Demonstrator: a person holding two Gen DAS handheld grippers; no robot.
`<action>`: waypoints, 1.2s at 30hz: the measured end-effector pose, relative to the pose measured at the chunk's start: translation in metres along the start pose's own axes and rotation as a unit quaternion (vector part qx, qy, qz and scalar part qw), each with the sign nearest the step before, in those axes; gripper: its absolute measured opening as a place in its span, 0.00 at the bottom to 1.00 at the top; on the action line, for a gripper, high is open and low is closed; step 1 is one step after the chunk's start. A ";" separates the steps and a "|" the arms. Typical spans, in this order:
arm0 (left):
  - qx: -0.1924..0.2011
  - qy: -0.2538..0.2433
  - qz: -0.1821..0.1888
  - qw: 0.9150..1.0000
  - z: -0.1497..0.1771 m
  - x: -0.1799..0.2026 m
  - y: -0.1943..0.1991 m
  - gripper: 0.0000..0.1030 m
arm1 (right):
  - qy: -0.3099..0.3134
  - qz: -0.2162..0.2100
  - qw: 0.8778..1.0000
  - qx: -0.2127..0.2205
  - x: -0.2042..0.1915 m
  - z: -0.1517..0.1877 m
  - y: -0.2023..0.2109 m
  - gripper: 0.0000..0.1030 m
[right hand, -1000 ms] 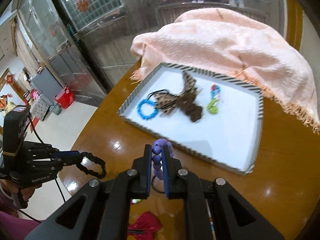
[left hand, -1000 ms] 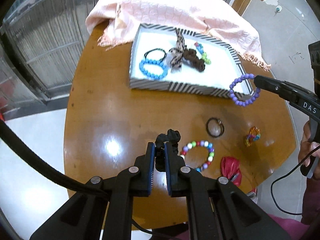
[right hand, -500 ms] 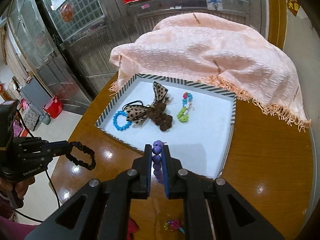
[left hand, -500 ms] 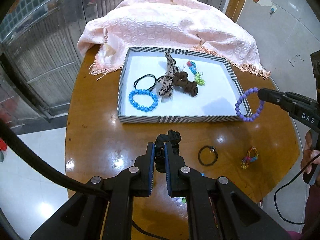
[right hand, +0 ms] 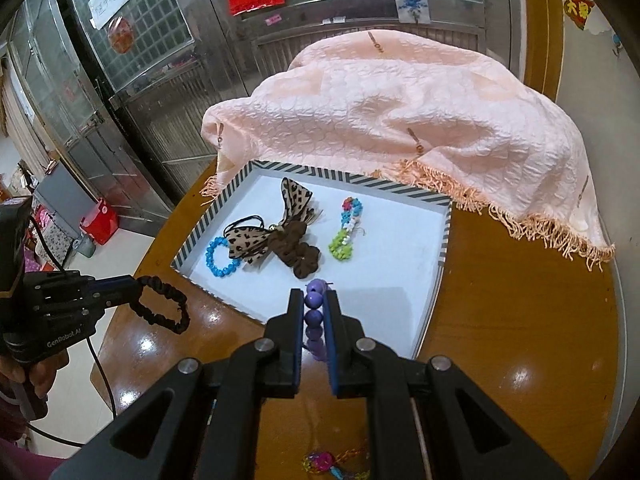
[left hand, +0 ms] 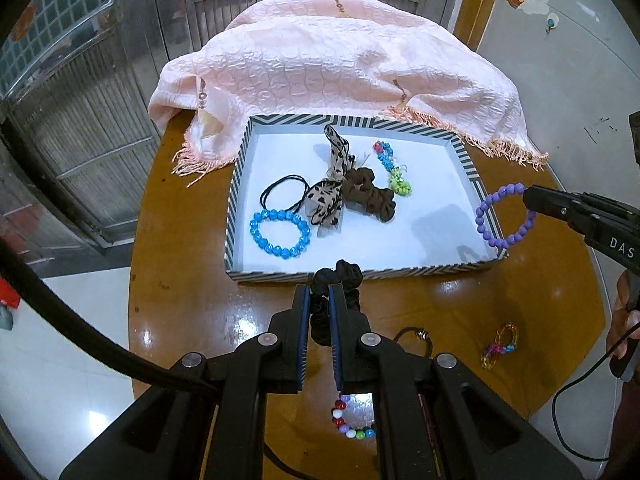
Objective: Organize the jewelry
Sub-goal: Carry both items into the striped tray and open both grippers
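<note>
A striped-rim tray [left hand: 234, 204] [right hand: 444, 236] with a white floor sits on the round wooden table [left hand: 180, 304]. Inside lie a blue bead bracelet [left hand: 279, 234] [right hand: 218, 257], a thin black hair tie [left hand: 280, 194], a leopard bow [left hand: 330, 196] [right hand: 260, 236], a brown scrunchie [left hand: 370, 198] [right hand: 300, 250] and a colourful beaded piece [left hand: 394, 170] [right hand: 345, 234]. My left gripper [left hand: 319, 292] [right hand: 134, 282] is shut on a black scrunchie [left hand: 340, 276] [right hand: 164, 304], just before the tray's near rim. My right gripper [right hand: 314, 298] [left hand: 528, 196] is shut on a purple bead bracelet [right hand: 314, 312] [left hand: 505, 216], over the tray's right corner.
A pink fringed cloth [left hand: 340, 64] [right hand: 400, 112] drapes over the table's far side behind the tray. On the wood near me lie a dark ring tie [left hand: 416, 336], a rainbow loop piece [left hand: 500, 346] [right hand: 320, 462] and a multicolour bead bracelet [left hand: 352, 428]. A person's hand [right hand: 36, 368] holds the left tool.
Both grippers moved toward the tray, carrying the black scrunchie and the purple bracelet. The loose pieces on the wood slid nearer and under the left fingers.
</note>
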State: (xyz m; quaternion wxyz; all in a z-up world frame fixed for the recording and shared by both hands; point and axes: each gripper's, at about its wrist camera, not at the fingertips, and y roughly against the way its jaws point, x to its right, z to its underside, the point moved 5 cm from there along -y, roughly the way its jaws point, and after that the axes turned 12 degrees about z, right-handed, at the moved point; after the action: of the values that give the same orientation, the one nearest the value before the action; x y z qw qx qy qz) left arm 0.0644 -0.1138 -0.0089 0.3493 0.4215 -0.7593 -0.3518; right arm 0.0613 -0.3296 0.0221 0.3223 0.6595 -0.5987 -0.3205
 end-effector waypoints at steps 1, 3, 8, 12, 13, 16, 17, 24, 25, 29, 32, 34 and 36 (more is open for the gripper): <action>0.000 0.000 -0.001 1.000 -0.002 0.000 -0.001 0.09 | 0.001 0.000 1.000 0.000 0.000 0.000 -0.001 0.09; 0.000 -0.001 -0.003 1.000 -0.006 0.000 -0.003 0.09 | 0.000 0.001 1.000 -0.003 0.002 -0.002 -0.004 0.09; -0.002 -0.001 -0.006 1.000 -0.011 0.001 -0.007 0.09 | 0.000 0.001 1.000 -0.008 0.006 -0.005 -0.011 0.09; -0.004 0.000 -0.008 1.000 -0.017 0.001 -0.012 0.09 | 0.002 0.002 1.000 -0.012 0.009 -0.008 -0.016 0.09; -0.004 0.000 -0.008 1.000 -0.018 0.001 -0.013 0.09 | 0.002 0.002 1.000 -0.013 0.009 -0.008 -0.016 0.09; -0.004 -0.001 -0.009 1.000 -0.021 0.001 -0.015 0.09 | 0.003 0.001 1.000 -0.016 0.011 -0.011 -0.020 0.09; -0.005 -0.001 -0.009 1.000 -0.023 0.000 -0.016 0.09 | 0.003 0.001 1.000 -0.017 0.011 -0.011 -0.021 0.09; -0.009 0.001 -0.012 1.000 -0.029 -0.002 -0.024 0.09 | 0.004 -0.002 1.000 -0.022 0.012 -0.016 -0.030 0.09; -0.010 0.001 -0.012 1.000 -0.030 -0.003 -0.025 0.09 | 0.004 -0.002 1.000 -0.024 0.013 -0.017 -0.031 0.09; -0.011 0.002 -0.012 1.000 -0.033 -0.003 -0.029 0.09 | 0.005 -0.003 1.000 -0.030 0.013 -0.017 -0.037 0.09; -0.013 0.004 -0.010 1.000 -0.036 -0.005 -0.033 0.09 | 0.007 -0.005 0.999 -0.034 0.011 -0.017 -0.042 0.09; -0.016 0.006 -0.008 1.000 -0.037 -0.005 -0.036 0.09 | 0.009 -0.008 0.999 -0.039 0.009 -0.018 -0.046 0.09; -0.019 0.008 -0.007 1.000 -0.039 -0.005 -0.041 0.09 | 0.011 -0.011 0.999 -0.044 0.008 -0.018 -0.051 0.09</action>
State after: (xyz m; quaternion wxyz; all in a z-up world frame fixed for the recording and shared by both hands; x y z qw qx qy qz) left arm 0.1151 -0.1351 -0.0237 0.3605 0.4225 -0.7472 -0.3649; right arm 0.1064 -0.3326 -0.0090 0.3540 0.6547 -0.5735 -0.3423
